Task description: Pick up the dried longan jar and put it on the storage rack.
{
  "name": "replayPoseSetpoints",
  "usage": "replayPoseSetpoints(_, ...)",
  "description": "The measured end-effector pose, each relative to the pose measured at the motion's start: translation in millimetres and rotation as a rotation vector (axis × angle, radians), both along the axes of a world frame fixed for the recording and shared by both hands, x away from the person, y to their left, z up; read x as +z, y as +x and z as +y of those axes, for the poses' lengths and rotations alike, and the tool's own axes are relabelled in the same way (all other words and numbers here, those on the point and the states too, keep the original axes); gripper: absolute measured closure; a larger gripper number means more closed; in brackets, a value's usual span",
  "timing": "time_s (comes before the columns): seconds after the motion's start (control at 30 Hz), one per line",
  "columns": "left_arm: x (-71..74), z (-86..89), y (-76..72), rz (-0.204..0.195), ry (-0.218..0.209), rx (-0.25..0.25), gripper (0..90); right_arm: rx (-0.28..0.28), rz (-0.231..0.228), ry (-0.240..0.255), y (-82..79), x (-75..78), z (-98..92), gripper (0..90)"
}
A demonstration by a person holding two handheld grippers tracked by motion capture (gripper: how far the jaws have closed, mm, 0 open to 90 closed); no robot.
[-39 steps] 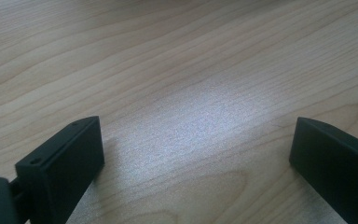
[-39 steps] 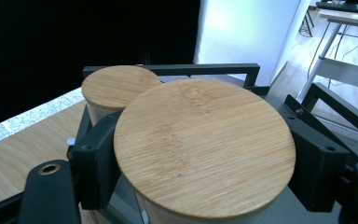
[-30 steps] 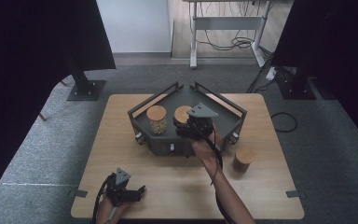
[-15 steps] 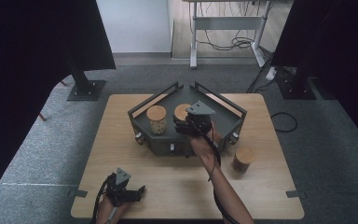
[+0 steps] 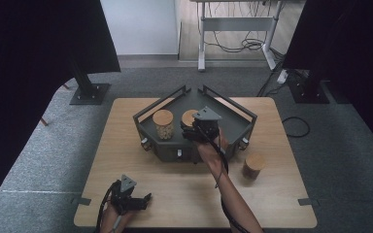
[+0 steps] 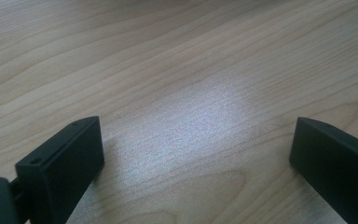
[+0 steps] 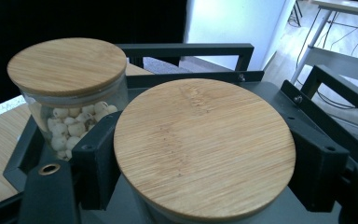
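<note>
Right gripper has its fingers clamped on the bamboo-lidded jar, which sits in the dark tray beside a filled jar. It's glass, so probably weighty, rigid and slick; gripping just under the lid looks safest. Left gripper hangs over bare bench, fingers wide apart and empty.
</note>
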State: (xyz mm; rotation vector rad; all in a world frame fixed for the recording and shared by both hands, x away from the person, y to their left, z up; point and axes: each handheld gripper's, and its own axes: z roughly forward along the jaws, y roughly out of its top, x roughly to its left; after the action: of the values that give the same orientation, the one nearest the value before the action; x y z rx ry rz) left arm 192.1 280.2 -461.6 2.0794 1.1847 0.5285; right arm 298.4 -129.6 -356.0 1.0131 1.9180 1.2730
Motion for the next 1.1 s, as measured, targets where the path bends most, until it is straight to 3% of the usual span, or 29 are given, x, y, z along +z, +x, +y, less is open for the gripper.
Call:
replayPoseSetpoints(0.63, 0.2, 0.4, -0.1, 0.002, -0.001, -0.003, 2.5, -0.006, 0.021, 0.022, 5.4, -8.2, -2.1, 22.3)
replayPoseSetpoints(0.87, 0.0, 0.4, -0.3, 0.001, -0.002, -0.003, 2.5, 0.004, 0.043, 0.027, 11.9, -6.6, -4.4, 8.1)
replayPoseSetpoints(1.1, 0.0, 0.4, -0.3, 0.001, -0.002, -0.003, 2.5, 0.009, 0.069, 0.015, 15.8, -4.4, -3.4, 3.2)
